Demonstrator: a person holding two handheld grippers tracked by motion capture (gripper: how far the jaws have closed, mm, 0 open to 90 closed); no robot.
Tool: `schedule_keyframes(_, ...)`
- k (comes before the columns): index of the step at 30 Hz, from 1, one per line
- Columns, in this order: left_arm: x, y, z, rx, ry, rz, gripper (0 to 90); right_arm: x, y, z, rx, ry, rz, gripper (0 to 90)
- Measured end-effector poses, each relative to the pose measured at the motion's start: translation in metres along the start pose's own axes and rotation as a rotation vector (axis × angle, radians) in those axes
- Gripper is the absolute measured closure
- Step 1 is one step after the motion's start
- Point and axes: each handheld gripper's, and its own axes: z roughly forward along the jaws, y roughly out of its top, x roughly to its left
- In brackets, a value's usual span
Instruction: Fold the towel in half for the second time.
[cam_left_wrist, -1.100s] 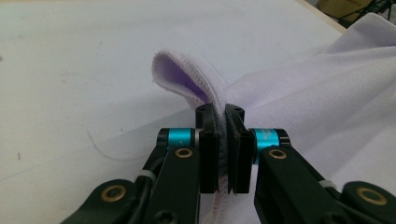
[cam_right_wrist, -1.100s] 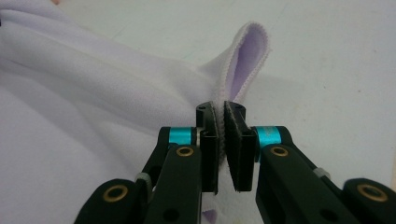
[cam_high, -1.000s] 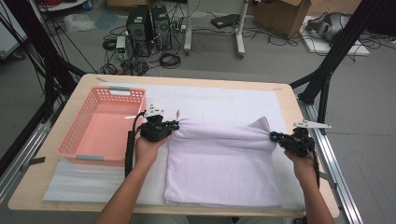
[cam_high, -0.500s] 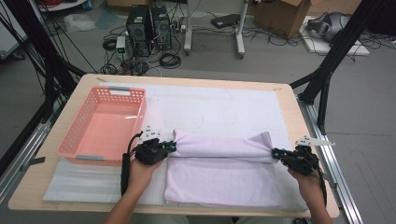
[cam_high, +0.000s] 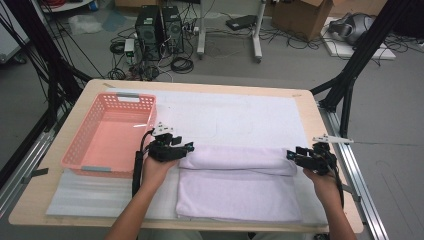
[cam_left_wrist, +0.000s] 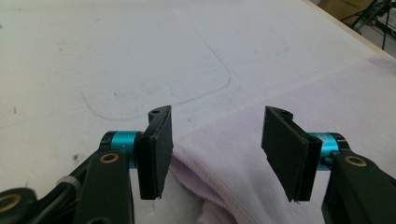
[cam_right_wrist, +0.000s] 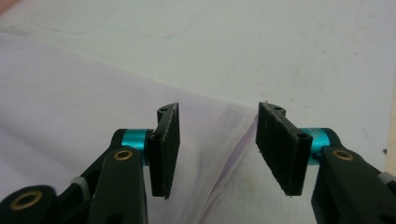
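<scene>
Towel-folding job, approx. halfway by the look of it. The towel (cam_high: 239, 187) lies on the near-centre of the table (cam_high: 305, 102), on a white foam mat (cam_high: 235, 117); its far edge has been brought over toward the person, making a soft rolled fold (cam_high: 235, 159) across the far side, w/ a single layer showing on the near part.

Left gripper (cam_high: 186, 148) sits at the fold's left end, right gripper (cam_high: 291, 155) at its right end. Both have just been opening: jaws stand apart, pads off the cloth, so the towel is released. In the left gripper view the towel corner (cam_left_wrist: 205, 158) lies between and below the jaws; in the right gripper view the hemmed edge (cam_right_wrist: 233, 144) runs between them.

Left to do, prob.: another fold or two, then into the basket (cam_high: 107, 137), which stands at the left of the table, just beside the left gripper.

Materials: towel is pale lilac terry, soft nap, stitched hem, limp. Basket is pink plastic, rectangular, lattice walls. Mat is white, smooth, faintly scuffed, w/ a rounded outline drawn on it. Table edge is light wood.
</scene>
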Motion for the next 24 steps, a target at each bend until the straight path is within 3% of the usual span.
schedule_keyframes(2, 0.002, -0.001, 0.009, 0.029, -0.004, -0.015, 43.2, -0.001, 0.007, 0.012, 0.028, -0.022, 0.001, 45.6)
schedule_keyframes(5, 0.004, -0.006, 0.020, 0.075, -0.007, -0.004, 44.7, -0.003, 0.011, 0.030, 0.088, -0.053, -0.012, 45.5)
schedule_keyframes(9, 0.001, -0.010, 0.026, 0.098, -0.005, 0.033, 50.7, 0.001, 0.010, 0.046, 0.176, -0.080, -0.071, 56.4)
schedule_keyframes(11, -0.002, -0.011, 0.027, 0.113, 0.012, 0.079, 61.6, 0.002, 0.008, 0.046, 0.165, -0.106, -0.096, 64.9)
schedule_keyframes(12, -0.002, -0.011, 0.026, 0.118, 0.027, 0.101, 69.3, 0.002, 0.008, 0.045, 0.164, -0.106, -0.083, 71.2)
schedule_keyframes(13, -0.002, -0.012, 0.026, 0.115, 0.027, 0.097, 82.0, 0.001, 0.007, 0.044, 0.160, -0.104, -0.081, 81.7)
schedule_keyframes(14, -0.001, -0.012, 0.025, 0.112, 0.023, 0.090, 85.5, -0.001, 0.006, 0.043, 0.163, -0.066, -0.062, 84.7)
schedule_keyframes(19, -0.002, -0.008, 0.010, 0.059, 0.019, 0.111, 87.8, 0.002, 0.001, 0.038, 0.116, -0.070, -0.078, 86.6)
schedule_keyframes(22, -0.005, -0.004, -0.005, 0.008, -0.003, 0.106, 87.9, 0.004, 0.000, 0.025, 0.056, -0.050, -0.071, 86.6)
schedule_keyframes(24, -0.010, -0.004, -0.013, -0.012, -0.018, 0.124, 87.9, 0.007, -0.001, 0.012, 0.003, -0.037, -0.068, 86.6)
